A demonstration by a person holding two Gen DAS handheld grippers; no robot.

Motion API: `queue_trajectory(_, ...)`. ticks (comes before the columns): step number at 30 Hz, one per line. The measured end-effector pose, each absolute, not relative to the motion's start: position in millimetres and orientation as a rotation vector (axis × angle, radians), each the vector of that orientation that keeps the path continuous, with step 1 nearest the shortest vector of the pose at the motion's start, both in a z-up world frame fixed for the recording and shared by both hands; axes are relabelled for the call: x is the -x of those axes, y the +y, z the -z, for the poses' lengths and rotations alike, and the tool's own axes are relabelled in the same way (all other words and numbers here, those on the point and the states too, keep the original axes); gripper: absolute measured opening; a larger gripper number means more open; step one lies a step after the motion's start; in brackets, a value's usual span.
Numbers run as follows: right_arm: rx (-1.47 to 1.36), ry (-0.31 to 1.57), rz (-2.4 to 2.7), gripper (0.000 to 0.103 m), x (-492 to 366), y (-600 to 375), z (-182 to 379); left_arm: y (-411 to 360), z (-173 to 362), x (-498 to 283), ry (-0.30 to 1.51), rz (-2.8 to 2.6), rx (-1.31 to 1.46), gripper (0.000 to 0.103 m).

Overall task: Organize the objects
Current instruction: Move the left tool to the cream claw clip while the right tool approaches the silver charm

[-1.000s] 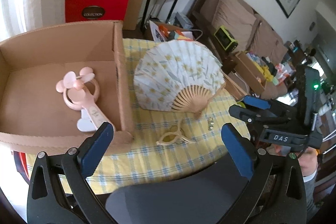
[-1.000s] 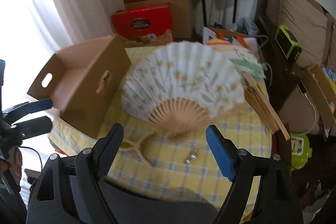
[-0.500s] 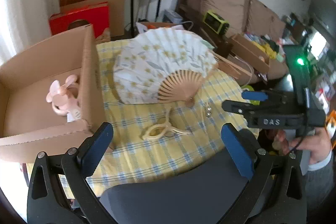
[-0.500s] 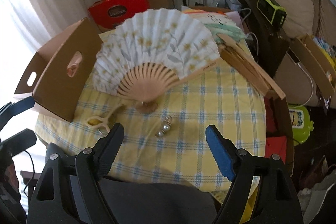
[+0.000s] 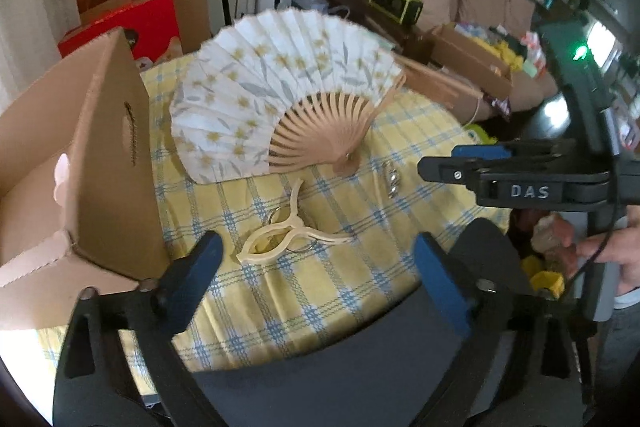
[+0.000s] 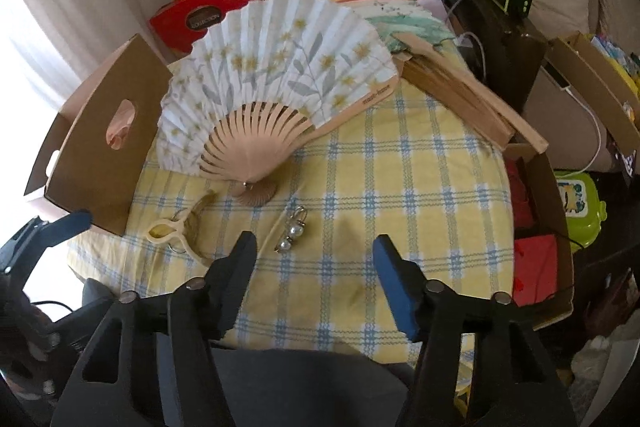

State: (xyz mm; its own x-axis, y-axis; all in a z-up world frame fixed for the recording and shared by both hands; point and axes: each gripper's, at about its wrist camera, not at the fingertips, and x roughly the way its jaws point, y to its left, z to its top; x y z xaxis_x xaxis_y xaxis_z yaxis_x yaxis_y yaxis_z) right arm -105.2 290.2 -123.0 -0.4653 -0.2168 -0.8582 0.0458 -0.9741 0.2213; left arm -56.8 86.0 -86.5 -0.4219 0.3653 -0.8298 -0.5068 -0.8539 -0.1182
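Lying at twelve o'clock of the left gripper (image 5: 316,275), the hair clip (image 5: 286,237) is pointed toward two o'clock; both grippers' empty jaws are closing, right gripper (image 6: 314,269) farther.

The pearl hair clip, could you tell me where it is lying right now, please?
In the right wrist view the pearl hair clip lies on the checked tablecloth, just below the open paper fan and right of the cream claw clip.
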Motion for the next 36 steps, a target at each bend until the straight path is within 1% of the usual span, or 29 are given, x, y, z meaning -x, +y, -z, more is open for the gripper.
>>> queue_trajectory(2,-1.546,-0.259,2.537,0.056,108,288,127,90,93,63,0.216,-2.245,1.306,0.076)
queue_trajectory(4,-1.553,-0.249,2.53,0.047,112,284,130,93,98,65,0.237,-2.233,1.318,0.074)
queue_trajectory(6,-1.564,-0.238,2.523,0.046,117,281,134,97,102,68,0.269,-2.226,1.324,0.073)
queue_trajectory(16,-1.605,-0.192,2.539,0.039,135,269,151,101,118,82,0.324,-2.177,1.356,0.073)
queue_trajectory(22,-1.587,-0.081,2.566,0.037,137,259,156,99,126,85,0.337,-2.151,1.389,0.078)
queue_trajectory(24,-1.587,-0.059,2.568,0.035,137,258,157,98,130,87,0.347,-2.141,1.405,0.078)
queue_trajectory(25,-1.587,-0.048,2.569,0.03,137,258,157,98,132,87,0.347,-2.132,1.412,0.078)
queue_trajectory(28,-1.583,-0.035,2.57,0.023,137,260,158,97,135,87,0.355,-2.112,1.426,0.07)
queue_trajectory(29,-1.583,-0.039,2.57,0.022,137,258,158,97,136,87,0.367,-2.11,1.429,0.064)
queue_trajectory(30,-1.581,-0.04,2.571,0.018,137,259,158,98,137,86,0.378,-2.106,1.432,0.053)
queue_trajectory(32,-1.58,-0.037,2.574,0.014,138,260,158,101,140,86,0.404,-2.098,1.441,0.039)
queue_trajectory(34,-1.579,-0.045,2.573,0.011,138,260,158,103,139,83,0.428,-2.101,1.432,0.035)
queue_trajectory(35,-1.575,-0.06,2.573,0.01,137,263,158,104,138,82,0.432,-2.097,1.428,0.031)
queue_trajectory(36,-1.573,-0.071,2.572,0.009,137,264,158,105,138,81,0.436,-2.095,1.425,0.03)
